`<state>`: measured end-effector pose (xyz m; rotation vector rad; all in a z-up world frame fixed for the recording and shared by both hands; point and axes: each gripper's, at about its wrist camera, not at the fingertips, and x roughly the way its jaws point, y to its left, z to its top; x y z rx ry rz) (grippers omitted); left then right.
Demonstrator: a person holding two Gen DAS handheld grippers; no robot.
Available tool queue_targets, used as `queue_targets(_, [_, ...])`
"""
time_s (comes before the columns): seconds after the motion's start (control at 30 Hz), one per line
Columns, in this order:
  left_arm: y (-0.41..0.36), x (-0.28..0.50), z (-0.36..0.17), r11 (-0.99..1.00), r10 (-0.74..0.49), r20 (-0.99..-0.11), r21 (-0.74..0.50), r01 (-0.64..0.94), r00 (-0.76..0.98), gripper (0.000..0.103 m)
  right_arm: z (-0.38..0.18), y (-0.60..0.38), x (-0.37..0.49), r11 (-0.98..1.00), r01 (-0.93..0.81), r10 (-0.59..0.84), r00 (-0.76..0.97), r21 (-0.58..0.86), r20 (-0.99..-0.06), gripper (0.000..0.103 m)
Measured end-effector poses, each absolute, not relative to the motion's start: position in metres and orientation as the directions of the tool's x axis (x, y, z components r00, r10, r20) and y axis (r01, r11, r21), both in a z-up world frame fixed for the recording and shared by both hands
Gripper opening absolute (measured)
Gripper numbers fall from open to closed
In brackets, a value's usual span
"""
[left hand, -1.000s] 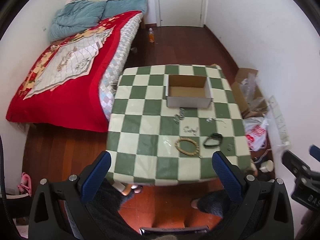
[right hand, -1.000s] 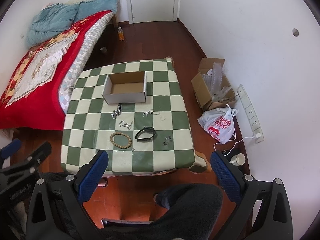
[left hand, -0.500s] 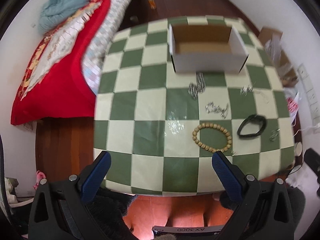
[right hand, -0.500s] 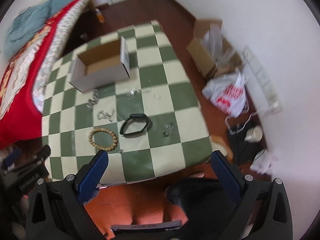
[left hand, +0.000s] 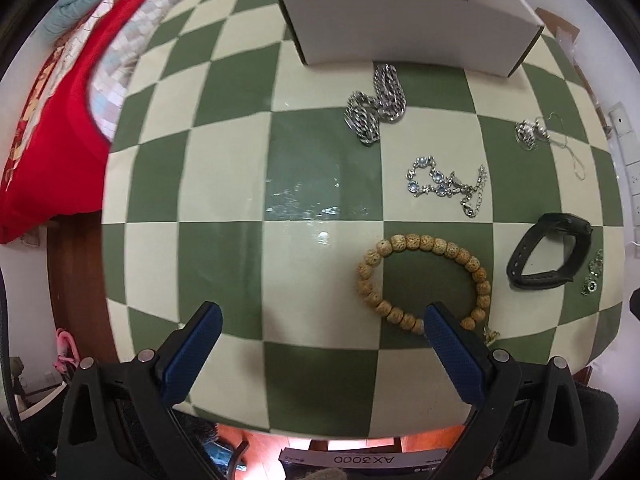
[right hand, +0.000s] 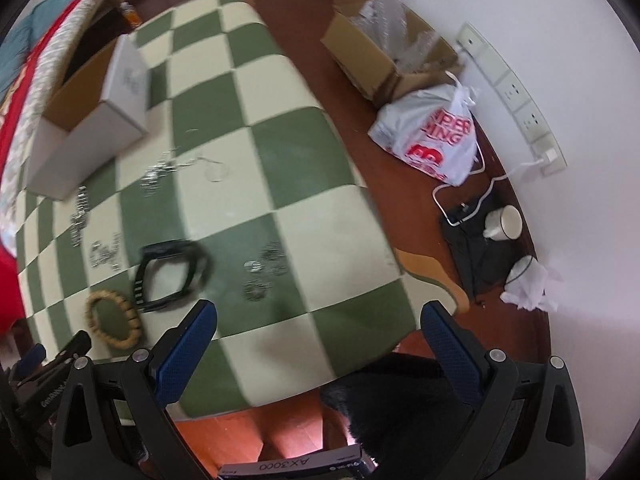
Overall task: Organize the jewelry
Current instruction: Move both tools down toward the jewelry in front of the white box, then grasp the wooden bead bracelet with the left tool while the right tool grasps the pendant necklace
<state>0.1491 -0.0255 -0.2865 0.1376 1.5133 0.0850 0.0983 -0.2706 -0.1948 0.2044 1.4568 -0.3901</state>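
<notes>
Jewelry lies on a green-and-cream checked table (left hand: 224, 184). A wooden bead bracelet (left hand: 424, 280) lies just ahead of my open, empty left gripper (left hand: 318, 312), by its right finger. Beyond lie a black band (left hand: 550, 256), a blue-stone bracelet (left hand: 444, 184), a heavy silver chain (left hand: 376, 104), a thin necklace (left hand: 536, 132) and small silver pieces (left hand: 592, 276). An open white box (left hand: 408, 28) stands at the back. My right gripper (right hand: 318, 312) is open and empty above the table's near right corner, with the band (right hand: 168, 276) and small silver pieces (right hand: 264, 272) ahead of it.
A red bed (left hand: 48, 92) lies left of the table. On the floor to the right are a cardboard box (right hand: 384, 56), a white plastic bag (right hand: 432, 136), a cup (right hand: 504, 222), a cable and wall sockets (right hand: 516, 96). My left gripper's body (right hand: 44, 364) shows at the right view's lower left.
Both grippers have dropped and moved in toward the table. The left now hovers low by the bead bracelet. The right has swung toward the table's right corner. Both stayed open.
</notes>
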Motion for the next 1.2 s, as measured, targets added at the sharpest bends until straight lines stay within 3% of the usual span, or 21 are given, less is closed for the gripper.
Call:
queue_targets(0.43, [-0.039, 0.163, -0.31, 0.988, 0.119, -0.992, 0.122, 0.094, 0.043, 0.101, -0.235, -0.259, 0.103, 0.953, 0.274, -0.153, 0.065, -0.13, -0.986, 0.095])
queue_targets(0.83, [-0.044, 0.17, -0.309, 0.995, 0.029, -0.998, 0.035, 0.097, 0.061, 0.059, -0.253, -0.236, 0.117, 0.97, 0.208, -0.144, 0.08, -0.124, -0.986, 0.087])
queue_targets(0.9, [-0.045, 0.172, -0.308, 0.995, 0.01, -0.998, 0.016, 0.096, 0.067, 0.033, -0.254, -0.238, 0.118, 0.97, 0.222, -0.12, 0.086, -0.099, -0.989, 0.087])
queue_targets(1.0, [-0.049, 0.174, -0.307, 0.995, 0.011, -0.998, 0.018, 0.098, 0.067, 0.008, -0.254, -0.239, 0.118, 0.97, 0.225, -0.113, 0.089, -0.09, -0.99, 0.088])
queue_targets(1.17, [-0.045, 0.177, -0.308, 0.996, 0.021, -0.997, 0.027, 0.088, 0.074, 0.007, -0.254, -0.237, 0.119, 0.974, 0.211, -0.111, 0.104, -0.087, -0.988, 0.084])
queue_targets(1.2, [-0.042, 0.174, -0.306, 0.996, 0.021, -0.997, 0.027, 0.085, 0.077, 0.007, -0.253, -0.235, 0.119, 0.976, 0.201, -0.111, 0.113, -0.087, -0.987, 0.078])
